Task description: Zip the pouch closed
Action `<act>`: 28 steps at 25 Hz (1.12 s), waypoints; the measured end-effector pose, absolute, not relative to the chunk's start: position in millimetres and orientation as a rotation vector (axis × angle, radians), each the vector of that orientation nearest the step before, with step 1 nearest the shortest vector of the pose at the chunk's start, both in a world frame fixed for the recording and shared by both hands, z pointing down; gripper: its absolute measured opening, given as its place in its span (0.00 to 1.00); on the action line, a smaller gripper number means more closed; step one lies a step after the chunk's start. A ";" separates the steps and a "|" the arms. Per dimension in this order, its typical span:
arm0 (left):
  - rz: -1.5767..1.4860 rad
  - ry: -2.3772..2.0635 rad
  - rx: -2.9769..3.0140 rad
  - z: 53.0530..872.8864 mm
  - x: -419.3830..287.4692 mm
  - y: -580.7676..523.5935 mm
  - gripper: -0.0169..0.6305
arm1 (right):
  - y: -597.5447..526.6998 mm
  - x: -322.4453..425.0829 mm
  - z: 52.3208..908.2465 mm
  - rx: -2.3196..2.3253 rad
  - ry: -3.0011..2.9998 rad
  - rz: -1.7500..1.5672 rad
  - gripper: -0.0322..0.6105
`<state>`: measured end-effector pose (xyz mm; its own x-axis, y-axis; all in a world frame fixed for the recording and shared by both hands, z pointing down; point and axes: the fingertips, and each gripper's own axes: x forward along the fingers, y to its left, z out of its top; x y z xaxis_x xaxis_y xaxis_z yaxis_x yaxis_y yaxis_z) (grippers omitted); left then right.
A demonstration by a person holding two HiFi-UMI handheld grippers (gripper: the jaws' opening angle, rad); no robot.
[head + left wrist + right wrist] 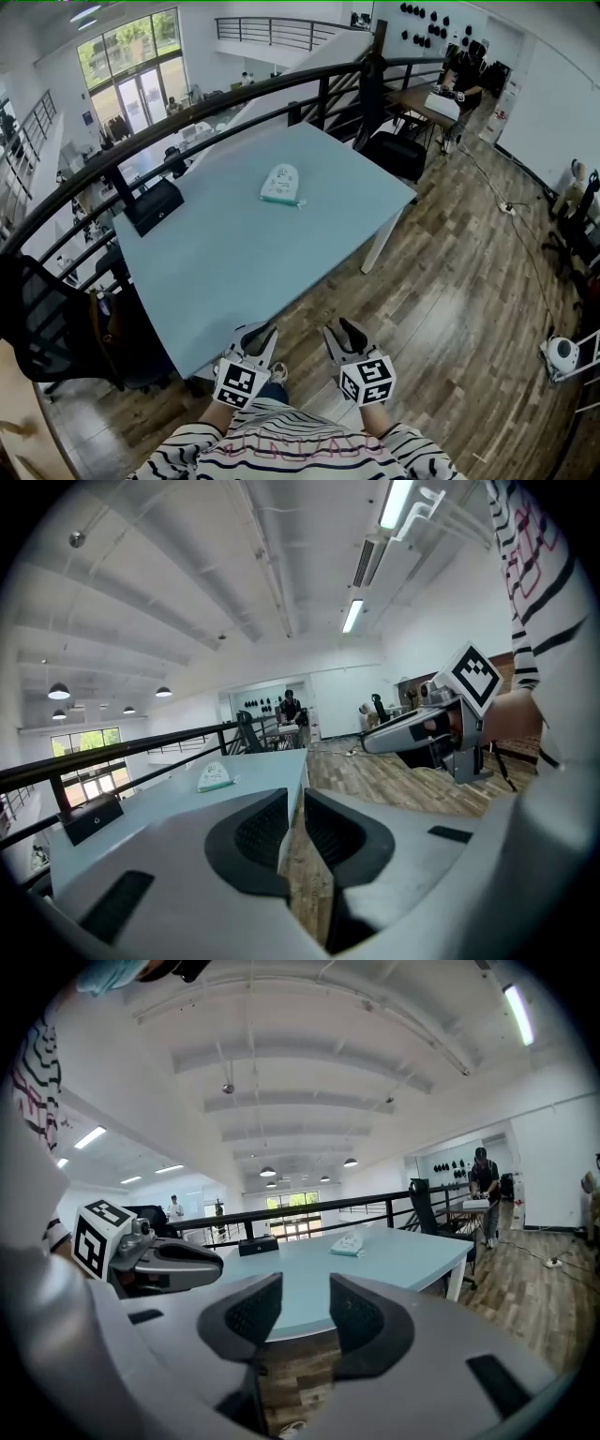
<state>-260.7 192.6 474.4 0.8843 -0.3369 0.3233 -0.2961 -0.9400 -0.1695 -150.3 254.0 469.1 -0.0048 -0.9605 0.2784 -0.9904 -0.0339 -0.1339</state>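
We are standing on a glossy floor [450,300] of brown wood planks, at the near corner of a wide rectangular worktop [234,253] with a smooth, matte pale-blue top and white legs. A dark, rounded railing [187,117] is curving along the worktop's far left side, and a black mesh chair [37,328] is sitting at the near left.

We are holding both grippers low, side by side, just off the worktop's near edge and well apart from the pouch. Each one is a grey moulded shell carrying a white cube with black square markers.

The left gripper [256,336] is showing its black ribbed fingers [258,832] closed, with only a sliver between them and nothing held. The right gripper [343,333] is showing its fingers [251,1321] standing apart, with nothing between them but the view of the worktop beyond.

A flat black box [155,204] is lying at the worktop's left edge, close to the railing.

The pouch [280,184] is lying flat towards the far middle of the worktop. It is small and white, with a rounded far end and a teal strip along its near edge. From here we cannot tell whether its zip is open or shut.
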 end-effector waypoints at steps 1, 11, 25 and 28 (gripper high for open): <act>-0.523 0.498 -2.943 472.4 -257.5 187.4 0.07 | 249.6 -148.3 469.6 2.142 -2.111 0.461 0.31; -0.506 0.451 -3.006 472.4 -217.6 119.5 0.25 | 184.5 -111.5 473.2 2.175 -2.078 0.525 0.33; -0.524 0.427 -3.086 481.4 -198.6 -12.1 0.28 | 65.4 -77.0 470.5 2.220 -1.988 0.564 0.33; -0.544 0.453 -3.090 489.6 -194.3 -37.2 0.28 | 45.2 -67.0 472.4 2.219 -1.979 0.560 0.33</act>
